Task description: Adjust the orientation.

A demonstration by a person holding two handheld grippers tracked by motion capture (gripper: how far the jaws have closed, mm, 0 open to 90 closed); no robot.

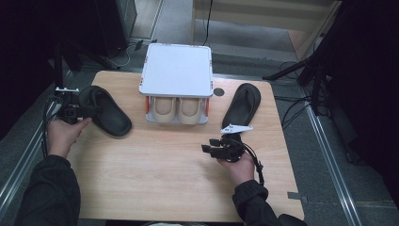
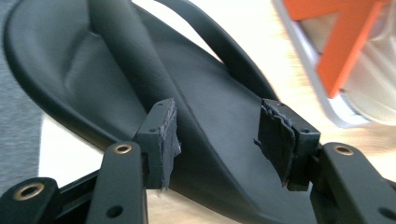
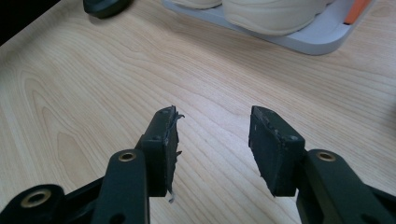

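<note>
A black slipper [image 1: 109, 115] lies at the table's left, toe toward the middle. My left gripper [image 1: 93, 111] is at its heel end, jaws open; in the left gripper view the slipper [image 2: 116, 70] lies just beyond the open gripper [image 2: 217, 135], whose pads do not press on it. A second black slipper [image 1: 242, 106] lies at the right, beside the rack. Just in front of it my right gripper [image 1: 207, 146] points left, held by a hand. In the right gripper view it [image 3: 215, 135] stands open over bare wood, with nothing between the pads [image 3: 170, 135].
A small white-topped shoe rack [image 1: 176, 70] with orange side brackets [image 2: 345, 46] stands at the back middle of the wooden table [image 1: 164, 179], holding a pair of beige shoes [image 1: 177, 109]. Dark stands and cables surround the table.
</note>
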